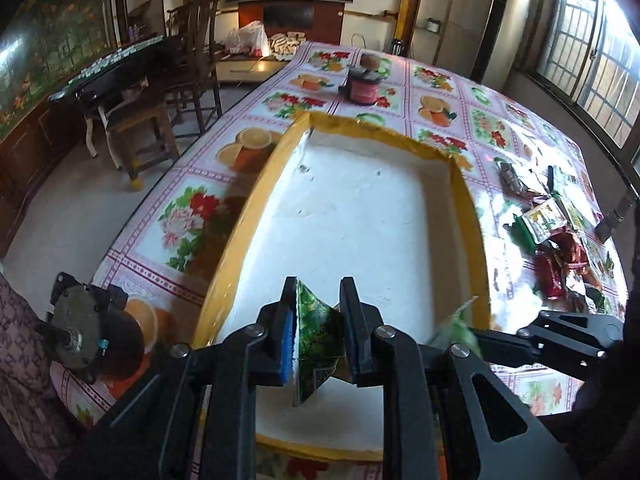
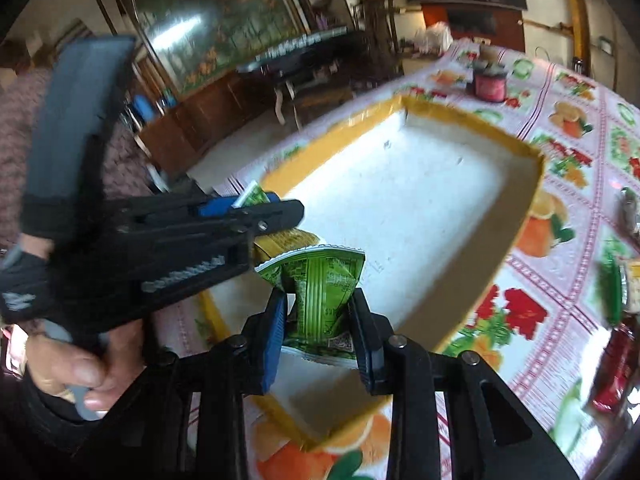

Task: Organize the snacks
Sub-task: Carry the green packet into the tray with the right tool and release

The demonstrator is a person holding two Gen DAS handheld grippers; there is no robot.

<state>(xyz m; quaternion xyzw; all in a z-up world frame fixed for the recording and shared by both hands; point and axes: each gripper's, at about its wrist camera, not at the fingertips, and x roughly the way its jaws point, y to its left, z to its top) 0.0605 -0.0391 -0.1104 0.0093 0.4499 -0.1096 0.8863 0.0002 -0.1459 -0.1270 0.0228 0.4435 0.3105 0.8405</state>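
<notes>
A white box with a yellow taped rim (image 1: 256, 216) lies on the flowered tablecloth; it also shows in the right wrist view (image 2: 524, 216). My left gripper (image 1: 318, 332) is shut on a green snack packet (image 1: 316, 336) and holds it over the box's near end. My right gripper (image 2: 320, 336) is shut on a light green snack packet (image 2: 320, 288) over the box's near corner. The left gripper (image 2: 256, 208) shows from the side in the right wrist view, with its packet (image 2: 254, 196) peeping out. A pile of loose snack packets (image 1: 552, 240) lies right of the box.
A red jar (image 1: 363, 89) stands on the table beyond the box. A small motor-like device (image 1: 80, 336) sits at the table's near left edge. Chairs and a dark side table (image 1: 132, 76) stand on the floor to the left.
</notes>
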